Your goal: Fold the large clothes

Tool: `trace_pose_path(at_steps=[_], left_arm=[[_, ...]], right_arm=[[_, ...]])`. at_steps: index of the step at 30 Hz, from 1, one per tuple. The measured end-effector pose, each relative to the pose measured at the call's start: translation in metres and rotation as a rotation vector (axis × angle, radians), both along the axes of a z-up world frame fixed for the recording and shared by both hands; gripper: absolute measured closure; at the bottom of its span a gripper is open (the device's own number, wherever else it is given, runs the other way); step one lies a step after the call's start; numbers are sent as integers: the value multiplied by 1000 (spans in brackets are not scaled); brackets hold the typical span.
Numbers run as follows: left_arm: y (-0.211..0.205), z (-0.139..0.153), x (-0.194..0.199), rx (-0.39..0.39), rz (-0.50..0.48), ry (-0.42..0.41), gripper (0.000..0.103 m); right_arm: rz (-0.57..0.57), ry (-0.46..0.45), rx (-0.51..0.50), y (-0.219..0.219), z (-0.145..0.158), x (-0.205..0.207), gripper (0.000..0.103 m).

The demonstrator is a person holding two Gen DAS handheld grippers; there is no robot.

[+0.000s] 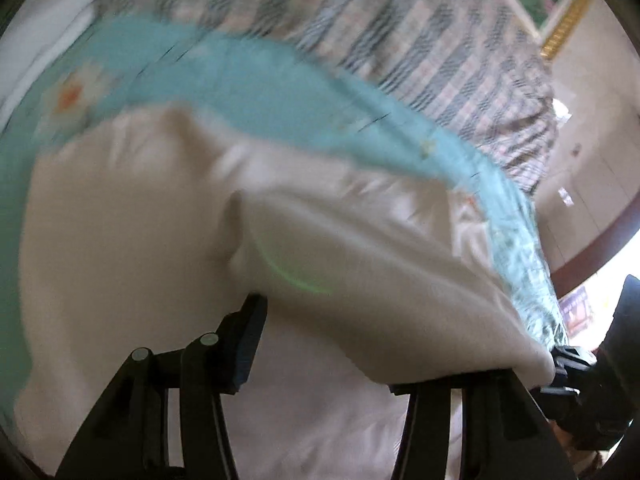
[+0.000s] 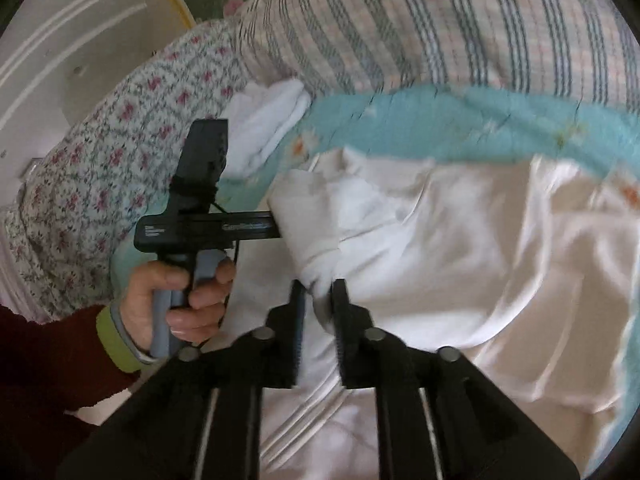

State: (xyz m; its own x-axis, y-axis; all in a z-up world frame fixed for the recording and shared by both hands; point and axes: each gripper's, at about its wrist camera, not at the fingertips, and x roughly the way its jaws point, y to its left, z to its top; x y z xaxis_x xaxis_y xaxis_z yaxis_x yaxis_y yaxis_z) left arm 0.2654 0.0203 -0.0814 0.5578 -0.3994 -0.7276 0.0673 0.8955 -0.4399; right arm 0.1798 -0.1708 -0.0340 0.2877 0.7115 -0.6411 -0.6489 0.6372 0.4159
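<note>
Spread on the bed: a cream satin garment [image 1: 140,220], over a teal flowered sheet [image 1: 240,80], with a checked blanket [image 1: 400,20] heaped behind it toward the far side of the bed. Off to one end, in the right wrist view, a floral quilt [image 2: 100,140] and a small folded white cloth [image 2: 264,128] just beside the garment's corner.

Right gripper [image 2: 319,292]: jaws nearly closed, pinching a bunched fold of the garment's near edge, cloth squeezed between the pads.

Left gripper [image 1: 324,344]: jaws about halfway apart. One finger tucked under a raised fold, the other buried beneath draped cloth. Cannot tell whether the pads actually press the fabric or merely carry it. Held by the left hand [image 2: 168,300], dark red sleeve behind, nose pushed into the same end of the garment.

The relation that matters: both sets of jaws sit close together at one end of the near edge, a raised ridge of cloth running from the left jaws across to the right ones. From there, the bulk of the garment lies ahead of and away from both, long axis seemingly along the teal sheet, parallel to the checked blanket. Right jaws nearer the free length; left jaws nearer the corner by the white cloth.

Likely next: spreading the two grips apart along that edge, or carrying it over the flat part. Slippery satin and heavy blur; a loose left hold could let the fold slide off.
</note>
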Motion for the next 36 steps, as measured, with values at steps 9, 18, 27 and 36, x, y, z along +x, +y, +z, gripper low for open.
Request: trace_pose_path(at_steps=[9, 18, 27, 36], left_arm=[[66, -1, -58, -149, 96, 24, 49], [49, 23, -13, -213, 78, 23, 28], [8, -13, -7, 12, 6, 79, 97], [4, -22, -19, 29, -10, 59, 98]], right_arm=[[-6, 135, 39, -17, -27, -9, 68], [-454, 225, 49, -94, -40, 41, 47], [-477, 151, 19, -81, -35, 50, 100], [-557, 120, -160, -86, -36, 40, 92]])
